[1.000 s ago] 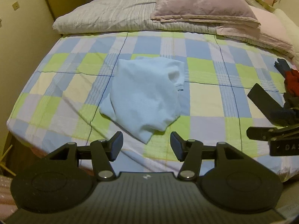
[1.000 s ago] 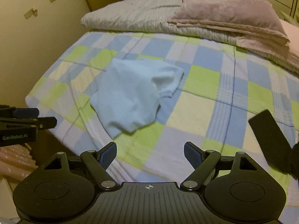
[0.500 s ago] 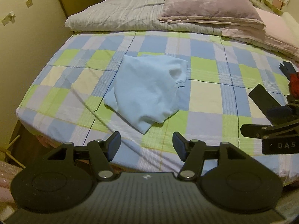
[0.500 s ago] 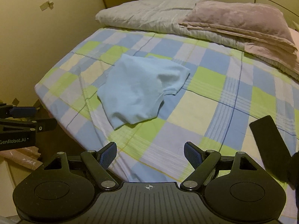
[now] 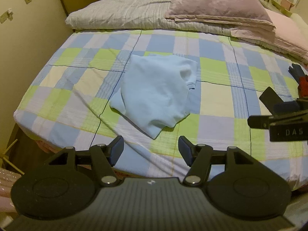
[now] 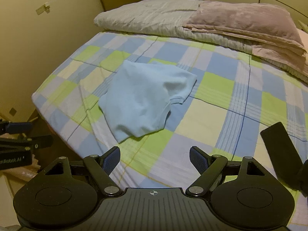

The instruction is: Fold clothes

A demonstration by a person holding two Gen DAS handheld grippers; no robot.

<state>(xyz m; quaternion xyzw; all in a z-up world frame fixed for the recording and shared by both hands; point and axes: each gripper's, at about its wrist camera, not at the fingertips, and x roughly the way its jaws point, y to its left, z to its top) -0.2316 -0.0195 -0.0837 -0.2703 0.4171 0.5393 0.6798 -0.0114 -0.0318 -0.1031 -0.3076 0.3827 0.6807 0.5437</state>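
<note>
Both the left gripper [image 5: 150,148] and right gripper [image 6: 155,158] hang open and empty at frame bottom, the pale blue garment [image 5: 156,94] lying centre-frame apparently folded, so reaching the dark clothes [image 5: 300,80] at right edge seems next.

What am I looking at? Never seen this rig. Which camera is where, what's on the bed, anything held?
No robot arm: a person holds a two-finger gripper in each hand, each with a fisheye camera looking along its fingers. One picture is from the left gripper, the other from the right gripper; each also shows the other gripper at its edge. Both are open, holding nothing, hovering at the near edge of the bed. On the checked sheet lies a partly folded light blue shirt. Folded bedding sits at the far end, dark clothes to the right.
</note>
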